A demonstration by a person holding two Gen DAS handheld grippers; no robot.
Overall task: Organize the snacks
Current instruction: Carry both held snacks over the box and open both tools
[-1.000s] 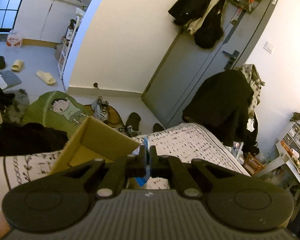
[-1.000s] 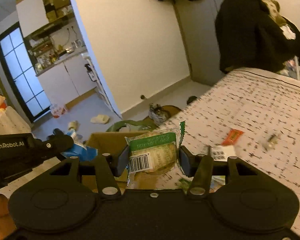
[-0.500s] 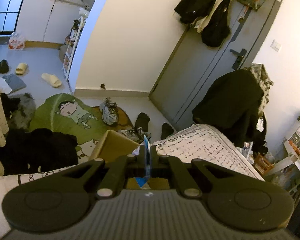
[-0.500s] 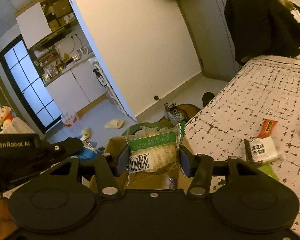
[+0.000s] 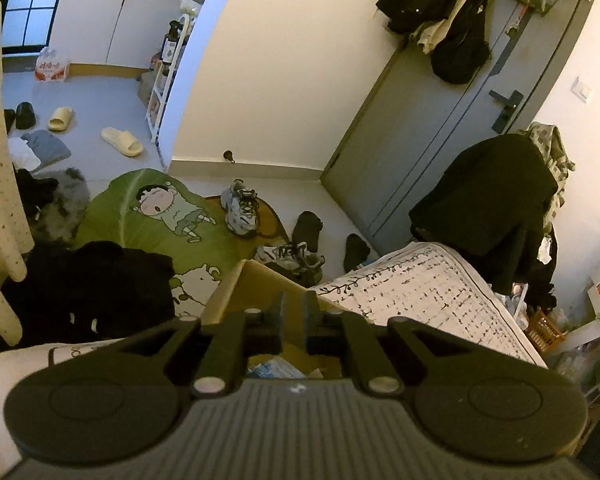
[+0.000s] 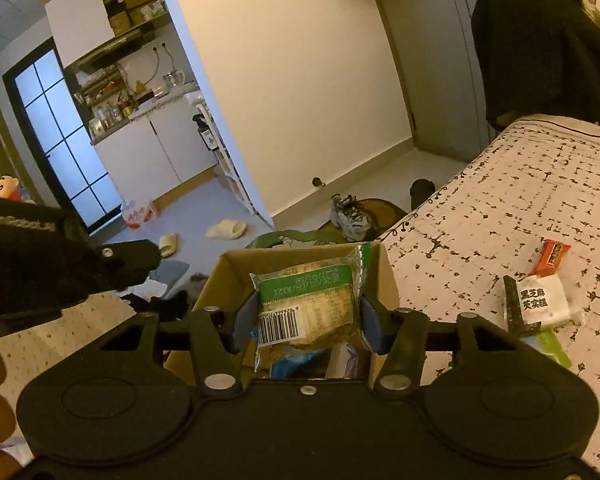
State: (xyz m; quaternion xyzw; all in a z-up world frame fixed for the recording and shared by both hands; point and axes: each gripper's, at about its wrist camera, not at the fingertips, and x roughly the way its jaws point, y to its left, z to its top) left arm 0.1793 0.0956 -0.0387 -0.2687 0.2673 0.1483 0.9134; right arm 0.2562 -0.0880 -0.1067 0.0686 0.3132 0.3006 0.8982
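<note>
- Right gripper (image 6: 306, 316) is opening around the green snack pack (image 6: 306, 308), directly above the cardboard box (image 6: 388, 276); let it fall in.
- Left gripper (image 5: 294, 316), left of the box: jaws opening, nothing between them; keep it clear.

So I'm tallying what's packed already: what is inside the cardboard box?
In the cardboard box, blue and white wrappers show near the bottom. The rest is hidden by the green-labelled snack pack between the right gripper's opening jaws, and by the gripper body.

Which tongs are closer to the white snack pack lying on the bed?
Right. The right tongs hang over the cardboard box beside the white snack pack; the left tongs sit beyond the box's far side.
</note>
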